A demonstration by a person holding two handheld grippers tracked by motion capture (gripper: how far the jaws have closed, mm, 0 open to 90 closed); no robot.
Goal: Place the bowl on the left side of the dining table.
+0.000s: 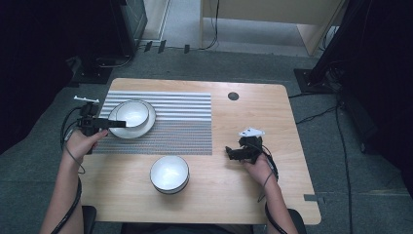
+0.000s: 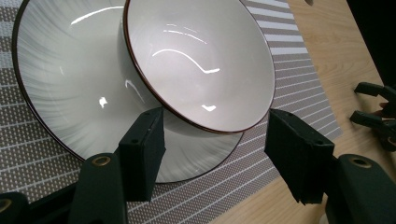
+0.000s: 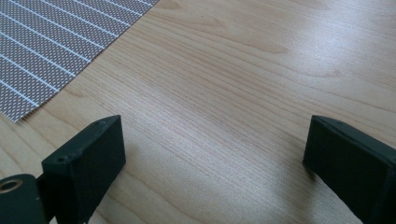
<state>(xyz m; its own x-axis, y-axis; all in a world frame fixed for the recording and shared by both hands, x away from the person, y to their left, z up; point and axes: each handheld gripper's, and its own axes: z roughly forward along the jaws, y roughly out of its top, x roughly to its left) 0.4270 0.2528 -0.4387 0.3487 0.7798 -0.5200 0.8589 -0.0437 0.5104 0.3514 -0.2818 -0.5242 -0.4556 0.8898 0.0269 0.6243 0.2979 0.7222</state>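
Black jaws of your left tongs point(image 2: 212, 158) stand spread apart, released, flanking the near rim of a white bowl point(image 2: 201, 60) without touching it. That bowl sits mouth-up on a white plate point(image 2: 70, 93) with a dark rim, both resting on a grey striped placemat point(image 1: 180, 122) whose stripes run across the tabletop point(image 1: 253, 117). Your right tongs point(image 3: 212, 163) hang equally released over bare wood, just beside the mat's corner, gripping nothing. Nearer you, a second white bowl point(image 1: 169, 173) stands on the wood between your two hands. No brand, label or lettering can be read on any of it.
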